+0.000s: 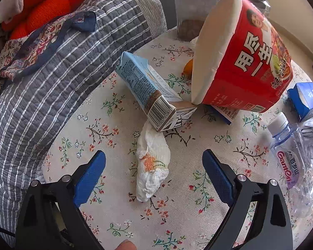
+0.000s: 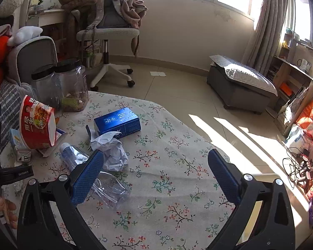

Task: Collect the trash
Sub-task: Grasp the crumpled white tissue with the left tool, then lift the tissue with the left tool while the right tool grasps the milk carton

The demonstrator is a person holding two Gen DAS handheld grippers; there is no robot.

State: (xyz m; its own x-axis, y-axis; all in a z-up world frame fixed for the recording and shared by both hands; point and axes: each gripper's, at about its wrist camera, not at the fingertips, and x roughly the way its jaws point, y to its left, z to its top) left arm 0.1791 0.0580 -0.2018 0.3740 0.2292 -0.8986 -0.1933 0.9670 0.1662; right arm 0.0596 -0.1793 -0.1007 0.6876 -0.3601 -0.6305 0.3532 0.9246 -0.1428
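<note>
A crumpled white tissue (image 1: 151,163) with an orange stain lies on the floral tablecloth (image 1: 119,212), between the fingers of my open left gripper (image 1: 154,158), which hovers over it. Beyond it lie a light-blue drink carton (image 1: 148,91) and a tipped red noodle cup (image 1: 240,58). A crushed clear water bottle (image 1: 292,162) lies at the right. In the right wrist view my right gripper (image 2: 155,160) is open and empty over the cloth; the bottle (image 2: 89,170), a crumpled paper ball (image 2: 112,148), a blue box (image 2: 118,123) and the noodle cup (image 2: 36,123) lie left of it.
A grey striped quilt (image 1: 41,87) and orange cushion (image 1: 48,10) crowd the table's left side. Two clear jars (image 2: 73,87) stand at the back. Past the table edge are an office chair (image 2: 110,33), a grey ottoman (image 2: 240,87), cables (image 2: 298,166) and tiled floor.
</note>
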